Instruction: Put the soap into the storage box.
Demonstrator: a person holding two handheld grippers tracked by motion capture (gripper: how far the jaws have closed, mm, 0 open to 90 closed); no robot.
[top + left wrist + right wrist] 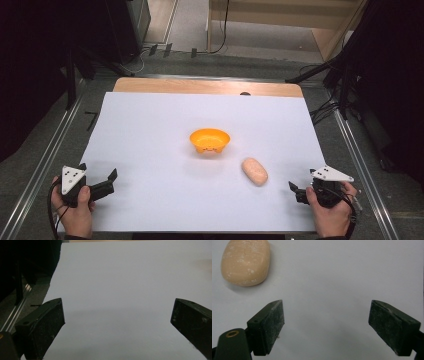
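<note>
An orange bowl stands upright near the middle of the white sheet. A tan oval lump lies to its right and nearer to me, apart from the bowl. My right gripper rests at the sheet's near right corner. In the right gripper view its jaws stand open over bare sheet, with the tan lump ahead and to the left of them, untouched. At the near left corner my left gripper is held open, with only white sheet between its jaws.
The sheet covers a wooden table whose far edge shows. Metal rails run along both sides of the table. Dark stands and cables crowd the floor beyond the right side. A wooden unit stands behind.
</note>
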